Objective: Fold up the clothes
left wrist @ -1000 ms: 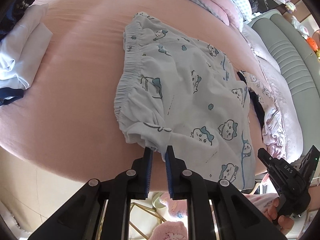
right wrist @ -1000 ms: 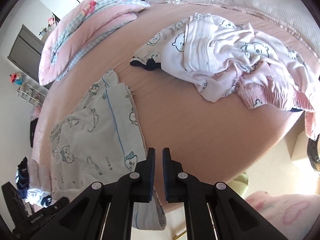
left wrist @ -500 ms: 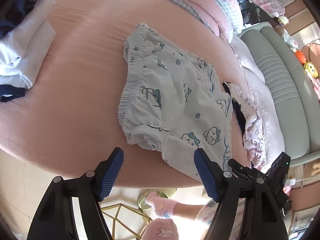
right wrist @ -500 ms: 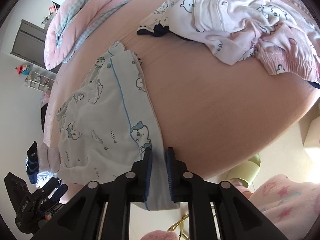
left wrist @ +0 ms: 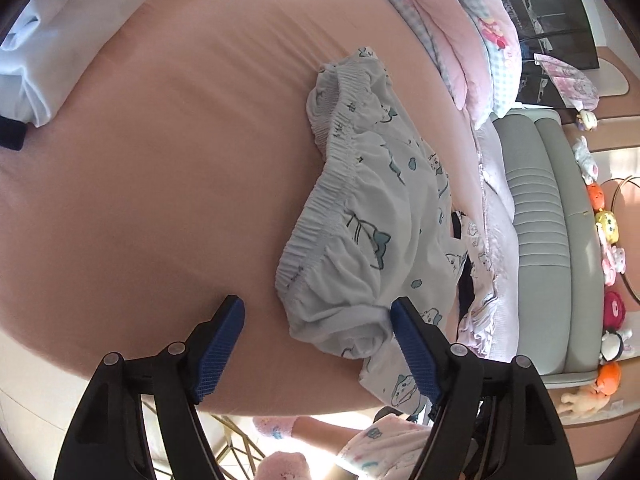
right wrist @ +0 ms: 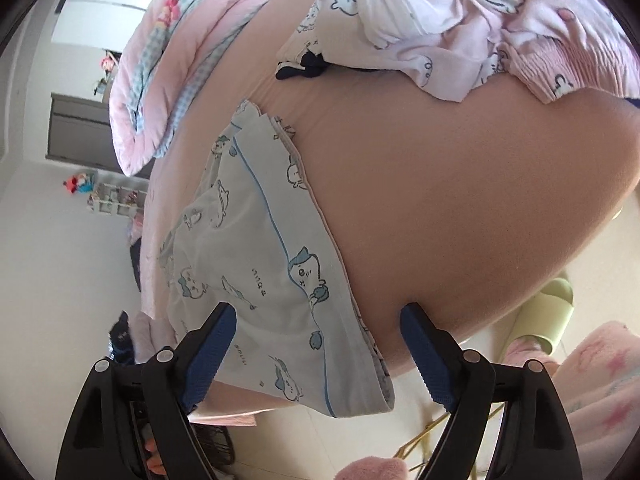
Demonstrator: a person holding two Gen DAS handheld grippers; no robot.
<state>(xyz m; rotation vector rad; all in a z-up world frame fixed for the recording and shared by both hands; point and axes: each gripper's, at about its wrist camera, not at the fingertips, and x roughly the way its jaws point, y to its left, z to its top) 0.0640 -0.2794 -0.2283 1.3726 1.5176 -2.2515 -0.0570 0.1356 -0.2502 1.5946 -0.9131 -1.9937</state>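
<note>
Pyjama shorts (left wrist: 372, 240), pale blue-white with small cartoon animals and a blue seam line, lie on the pink bed (left wrist: 160, 200) near its front edge. Seen from my left tool (left wrist: 316, 320), their gathered elastic waistband runs from the far side of the bed toward me and ends in a bunched, rolled fold just ahead of the tool. My left tool stands wide, its two blue-padded fingers (left wrist: 218, 344) apart on either side of that bunched end; the right-hand pad is touching or just beside the cloth, and nothing is held. From my right tool (right wrist: 316, 322) I see the leg end of the same shorts (right wrist: 264, 264), its hem drooping over the bed's edge (right wrist: 440, 208). My right tool is also wide, its left finger in front of the cloth and its right finger in front of bare sheet, gripping nothing. Farther back on the bed lies a heap of white and pink printed clothes (right wrist: 460, 20), with a small dark garment (right wrist: 300, 70) at its near edge. A folded pink and checked quilt (right wrist: 180, 60) sits at the far side. Folded white clothes (left wrist: 52, 48) lie at the left of the bed in my left view.
</note>
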